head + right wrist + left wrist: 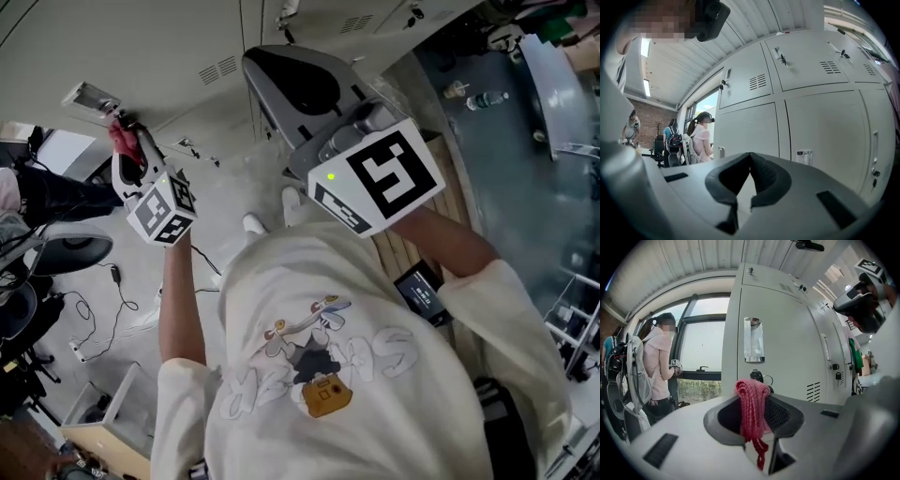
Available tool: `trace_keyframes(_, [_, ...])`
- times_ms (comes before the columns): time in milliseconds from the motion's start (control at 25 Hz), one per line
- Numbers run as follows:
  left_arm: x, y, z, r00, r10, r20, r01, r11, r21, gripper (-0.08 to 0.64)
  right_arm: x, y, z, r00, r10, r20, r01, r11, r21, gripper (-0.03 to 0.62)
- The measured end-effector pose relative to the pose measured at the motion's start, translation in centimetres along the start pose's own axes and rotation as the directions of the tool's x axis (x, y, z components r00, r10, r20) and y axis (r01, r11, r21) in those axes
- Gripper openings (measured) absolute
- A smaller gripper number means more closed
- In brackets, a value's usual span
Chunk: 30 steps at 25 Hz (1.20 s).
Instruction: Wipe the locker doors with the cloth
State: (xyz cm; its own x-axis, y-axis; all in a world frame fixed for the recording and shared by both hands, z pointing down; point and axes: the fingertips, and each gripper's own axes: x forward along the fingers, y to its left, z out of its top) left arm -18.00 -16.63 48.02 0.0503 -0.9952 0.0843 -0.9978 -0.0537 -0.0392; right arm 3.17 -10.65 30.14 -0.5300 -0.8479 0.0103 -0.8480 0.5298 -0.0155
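Observation:
A red knitted cloth point(752, 404) hangs folded between the jaws of my left gripper point(753, 397), which is shut on it. The cloth sits close in front of a pale grey locker door point(792, 348), near its clear label holder point(753, 340) and key lock point(757, 376). The head view has the left gripper point(122, 136) raised at the left with the cloth point(123, 141) at its tip. My right gripper point(750, 157) is shut with nothing in it, pointing at other locker doors point(825, 131). It appears in the head view point(286, 70) at the top centre.
A person in a pink shirt with a backpack point(654, 366) stands by the window left of the lockers, and shows too point(699, 138) in the right gripper view. A chair base point(66, 248) and cables point(103, 309) lie on the floor at left. Padlocks point(837, 376) hang on farther lockers.

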Motion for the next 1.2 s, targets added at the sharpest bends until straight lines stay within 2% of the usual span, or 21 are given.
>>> trace_keyframes(240, [-0.3,-0.4,0.3,1.000,0.001,-0.008,-0.001,1.000,0.012,0.112,-1.1,-0.5,0.3,1.000,-0.018,0.017,0.017,1.000,0.019,0.002])
trace_keyframes(640, [-0.3,-1.0,0.2,1.000,0.021,-0.010,-0.021,0.999,-0.035,0.112,-1.2,-0.6,0.7,1.000,-0.012,0.020,0.011,1.000,0.019,0.002])
trace_keyframes(840, [-0.5,-3.8,-0.5,0.999,-0.054,-0.007,0.054,0.998,0.031,0.112,-1.8,-0.6,0.8,1.000,-0.013,0.020,0.013,1.000,0.017,0.002])
trace_keyframes(1000, [0.3,-4.6,-0.2,0.999,-0.038,-0.001,0.038,0.999,-0.014,0.112,-2.2,-1.2,0.6,1.000,-0.023,0.014,0.023,1.000,0.015,0.003])
trace_keyframes(1200, [0.7,-6.9,1.2,0.998,-0.066,0.025,0.067,0.997,-0.026,0.112,-2.7,-1.7,0.5,0.999,-0.038,0.014,0.037,0.999,0.018,0.002])
